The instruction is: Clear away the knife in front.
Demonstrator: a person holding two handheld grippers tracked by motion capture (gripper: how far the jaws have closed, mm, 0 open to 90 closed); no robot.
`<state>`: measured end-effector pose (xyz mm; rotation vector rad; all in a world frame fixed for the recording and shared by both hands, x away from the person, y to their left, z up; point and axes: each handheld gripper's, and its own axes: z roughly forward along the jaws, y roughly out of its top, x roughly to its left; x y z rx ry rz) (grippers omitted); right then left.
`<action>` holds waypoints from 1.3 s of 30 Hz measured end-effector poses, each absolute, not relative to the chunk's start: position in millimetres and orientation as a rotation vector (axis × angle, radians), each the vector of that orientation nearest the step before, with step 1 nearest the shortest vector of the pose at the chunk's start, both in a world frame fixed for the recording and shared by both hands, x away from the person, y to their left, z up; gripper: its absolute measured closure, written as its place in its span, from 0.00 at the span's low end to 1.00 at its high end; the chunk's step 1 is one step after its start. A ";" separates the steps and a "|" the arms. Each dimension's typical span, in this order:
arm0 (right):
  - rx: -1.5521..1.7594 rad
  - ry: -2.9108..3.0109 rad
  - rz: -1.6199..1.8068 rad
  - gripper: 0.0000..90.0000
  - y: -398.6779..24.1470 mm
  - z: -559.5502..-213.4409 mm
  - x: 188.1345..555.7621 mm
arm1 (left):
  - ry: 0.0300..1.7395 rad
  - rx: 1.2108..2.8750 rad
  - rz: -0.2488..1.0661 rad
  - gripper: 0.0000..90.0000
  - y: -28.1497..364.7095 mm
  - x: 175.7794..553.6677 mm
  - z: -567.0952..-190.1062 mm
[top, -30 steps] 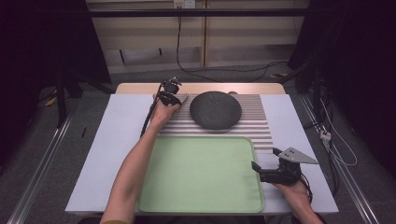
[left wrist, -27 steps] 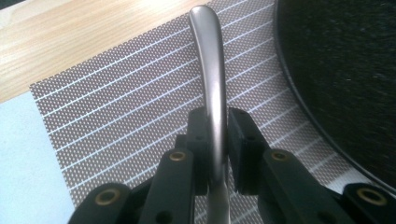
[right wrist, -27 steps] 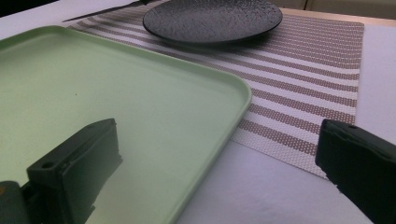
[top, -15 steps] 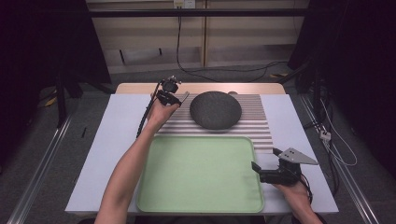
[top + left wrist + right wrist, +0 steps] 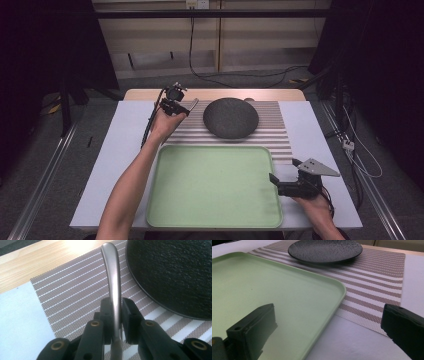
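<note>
The green tray (image 5: 215, 187) fills the near half of the table with a striped placemat (image 5: 272, 137) behind it, and the dark pebbly plate (image 5: 231, 117) sits on that mat. The actual item in hand is way smaller: a metal utensil handle (image 5: 113, 277), pinched in the left gripper (image 5: 175, 106) just left of the plate, above the mat's corner. I'd guess it's light and totally stiff, but that brushed steel looks slippery — a thin rounded handle could easily swivel between flat pads. The jaws are clamped on it partway down the shaft, which seems about right; grabbing nearer the tip would give more wobble. Looks-wise it's slim, satin grey, flaring to a rounded end, and its working end is hidden below the jaws. The right gripper (image 5: 282, 185) rests by the tray's right edge, jaws wide apart — holding nothing.
</note>
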<state>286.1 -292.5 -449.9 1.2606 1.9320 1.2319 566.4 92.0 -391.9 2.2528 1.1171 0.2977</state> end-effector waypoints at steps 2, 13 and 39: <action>1.260 1.932 1.229 0.00 -292.3 -449.9 286.0 | 1.107 2.259 0.302 0.89 93.8 563.9 -389.7; 1.264 1.930 1.224 0.00 -292.3 -449.8 286.2 | 1.027 2.259 0.340 0.89 91.9 540.9 -370.2; 1.258 1.934 1.213 0.00 -292.1 -449.6 285.2 | 0.871 2.327 0.305 0.89 84.8 485.9 -361.0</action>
